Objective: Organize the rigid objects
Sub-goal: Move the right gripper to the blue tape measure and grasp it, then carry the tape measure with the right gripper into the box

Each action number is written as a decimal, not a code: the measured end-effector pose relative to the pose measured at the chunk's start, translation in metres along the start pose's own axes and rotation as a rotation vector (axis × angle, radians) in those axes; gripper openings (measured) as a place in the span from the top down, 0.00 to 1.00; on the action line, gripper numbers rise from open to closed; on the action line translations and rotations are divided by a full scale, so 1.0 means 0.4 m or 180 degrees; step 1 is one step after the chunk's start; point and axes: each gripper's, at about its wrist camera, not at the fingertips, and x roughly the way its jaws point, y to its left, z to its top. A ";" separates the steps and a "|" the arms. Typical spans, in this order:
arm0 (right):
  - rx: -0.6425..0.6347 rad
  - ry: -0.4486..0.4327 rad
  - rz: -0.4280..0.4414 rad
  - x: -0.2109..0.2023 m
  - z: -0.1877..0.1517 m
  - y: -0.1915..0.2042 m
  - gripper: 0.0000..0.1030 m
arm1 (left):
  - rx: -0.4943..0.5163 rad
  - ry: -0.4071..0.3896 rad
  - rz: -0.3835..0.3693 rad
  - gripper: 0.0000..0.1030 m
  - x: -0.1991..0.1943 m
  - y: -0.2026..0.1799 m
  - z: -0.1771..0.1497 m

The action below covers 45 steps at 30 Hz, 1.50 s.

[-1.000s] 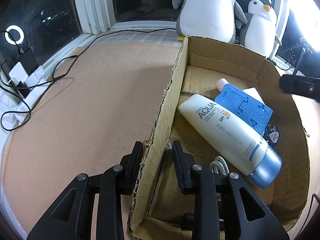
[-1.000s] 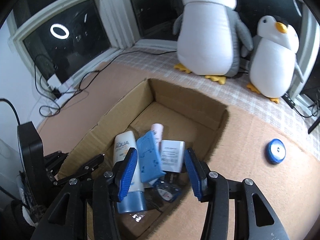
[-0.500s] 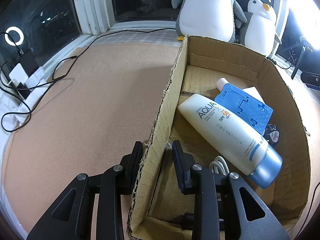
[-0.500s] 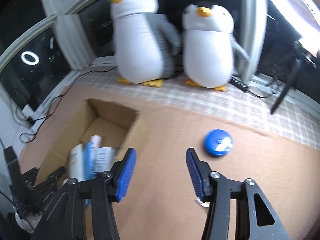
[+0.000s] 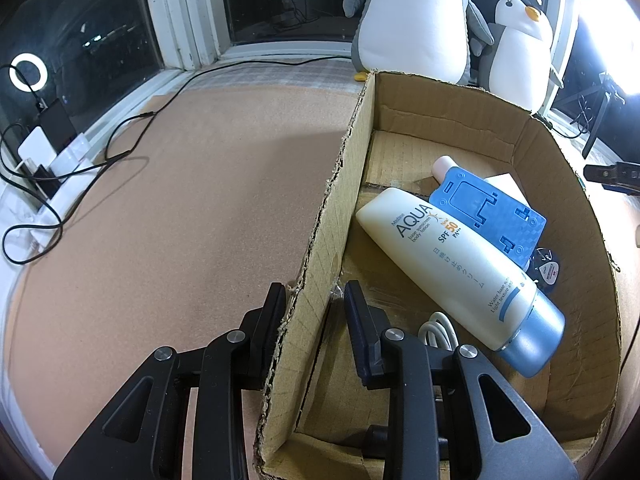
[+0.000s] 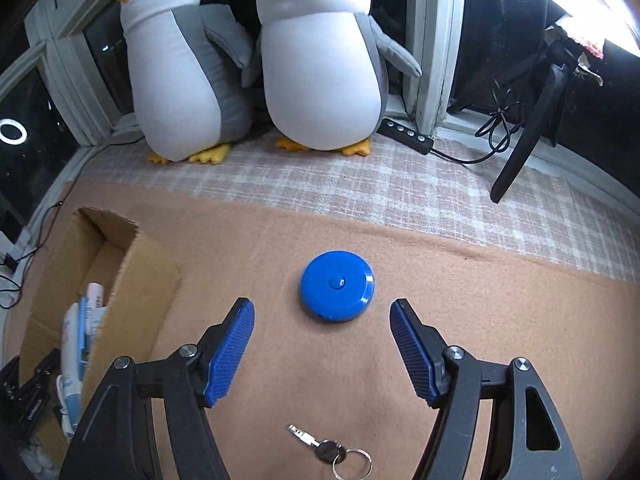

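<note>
My left gripper (image 5: 314,300) is shut on the near left wall of a cardboard box (image 5: 336,208), one finger outside and one inside. In the box lie a white AQUA sunscreen tube (image 5: 460,276), a blue plastic stand (image 5: 488,212), a white cable (image 5: 438,326) and small items. My right gripper (image 6: 322,316) is open and empty, hovering just short of a round blue disc (image 6: 337,291) on the tan mat. A key on a ring (image 6: 330,450) lies below the gripper. The box shows at the left in the right wrist view (image 6: 132,276).
Two plush penguins (image 6: 320,64) stand at the back by the window. A power strip (image 6: 406,134) and cables lie on the checked cloth. A black stand leg (image 6: 524,140) leans at the right. Cables and chargers (image 5: 44,168) lie at the mat's left edge.
My right gripper has swung away from the box to the right and come down toward the blue disc. The left gripper has kept its hold on the box wall.
</note>
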 end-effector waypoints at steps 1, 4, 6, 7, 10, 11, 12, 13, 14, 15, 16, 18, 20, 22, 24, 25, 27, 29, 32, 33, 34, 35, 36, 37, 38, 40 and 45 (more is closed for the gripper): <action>-0.0012 0.0021 -0.0020 0.011 0.002 -0.001 0.36 | 0.0001 -0.0001 0.0000 0.72 0.000 0.000 0.000; 0.0001 0.0084 -0.0069 0.044 0.005 -0.008 0.36 | -0.0001 0.0000 0.0001 0.72 0.000 0.000 0.000; 0.0017 0.0119 -0.0078 0.061 0.009 -0.013 0.36 | 0.0000 -0.0001 0.0001 0.72 0.000 0.000 0.000; 0.0016 0.0132 -0.0100 0.068 0.010 -0.014 0.36 | 0.0000 0.0000 0.0002 0.72 0.000 0.000 0.000; -0.0011 0.0156 -0.0155 0.083 0.012 -0.013 0.36 | 0.0001 -0.0001 0.0003 0.72 0.000 -0.001 0.000; -0.0023 0.0168 -0.0161 0.088 0.012 -0.013 0.36 | 0.0000 -0.0001 0.0002 0.72 0.000 0.000 0.000; -0.0032 0.0178 -0.0179 0.093 0.012 -0.012 0.36 | -0.0001 0.0000 0.0002 0.72 0.000 -0.001 0.000; -0.0038 0.0190 -0.0201 0.098 0.013 -0.012 0.36 | -0.0001 0.0000 0.0001 0.72 0.000 -0.001 0.000; -0.0032 0.0199 -0.0212 0.103 0.014 -0.014 0.36 | -0.0002 0.0000 0.0001 0.72 0.000 0.000 0.000; -0.0026 0.0202 -0.0213 0.105 0.014 -0.015 0.36 | -0.0002 0.0000 0.0002 0.72 0.000 -0.001 0.000; -0.0023 0.0212 -0.0224 0.109 0.013 -0.017 0.36 | -0.0001 -0.0001 0.0002 0.72 0.000 -0.001 0.000; -0.0014 0.0240 -0.0232 0.117 0.013 -0.022 0.36 | -0.0003 0.0000 0.0002 0.72 0.000 -0.001 0.000; -0.0011 0.0236 -0.0221 0.118 0.012 -0.024 0.38 | -0.0008 0.0000 0.0001 0.72 0.000 -0.002 0.001; -0.0021 0.0229 -0.0218 0.116 0.012 -0.024 0.45 | -0.0006 0.0000 0.0002 0.72 0.000 -0.003 0.001; -0.0041 0.0223 -0.0215 0.115 0.013 -0.024 0.54 | -0.0005 0.0000 0.0002 0.72 0.000 -0.003 0.001; -0.0046 0.0236 -0.0229 0.115 0.015 -0.023 0.55 | -0.0005 0.0000 0.0002 0.72 0.000 -0.003 0.001; -0.0054 0.0237 -0.0227 0.117 0.017 -0.021 0.55 | -0.0009 0.0000 0.0001 0.72 0.000 -0.002 0.001; -0.0062 0.0234 -0.0219 0.114 0.015 -0.018 0.55 | -0.0008 0.0000 0.0002 0.72 0.001 -0.003 0.001; -0.0085 0.0222 -0.0211 0.104 0.010 -0.009 0.55 | -0.0011 -0.0001 0.0001 0.72 0.001 -0.003 0.001; -0.0094 0.0205 -0.0200 0.097 0.009 -0.004 0.55 | -0.0010 -0.0001 0.0002 0.72 0.001 -0.003 0.001; -0.0102 0.0187 -0.0188 0.089 0.007 0.001 0.55 | -0.0009 -0.0001 0.0002 0.72 0.001 -0.003 0.002; -0.0111 0.0164 -0.0170 0.079 0.006 0.007 0.55 | -0.0009 -0.0001 0.0001 0.72 0.001 -0.003 0.002; -0.0121 0.0143 -0.0153 0.069 0.004 0.013 0.55 | -0.0010 -0.0001 0.0001 0.72 0.001 -0.003 0.002; -0.0134 0.0118 -0.0136 0.057 0.003 0.020 0.55 | -0.0012 -0.0001 0.0001 0.72 0.001 -0.003 0.002; -0.0156 0.0084 -0.0108 0.041 0.002 0.031 0.55 | -0.0013 -0.0002 0.0000 0.72 0.001 -0.003 0.002; -0.0200 0.0023 -0.0057 0.014 0.000 0.051 0.55 | -0.0012 -0.0002 0.0000 0.72 0.001 -0.003 0.002; -0.0324 -0.0136 0.0174 -0.060 0.002 0.122 0.55 | -0.0014 -0.0002 0.0000 0.72 0.001 -0.004 0.002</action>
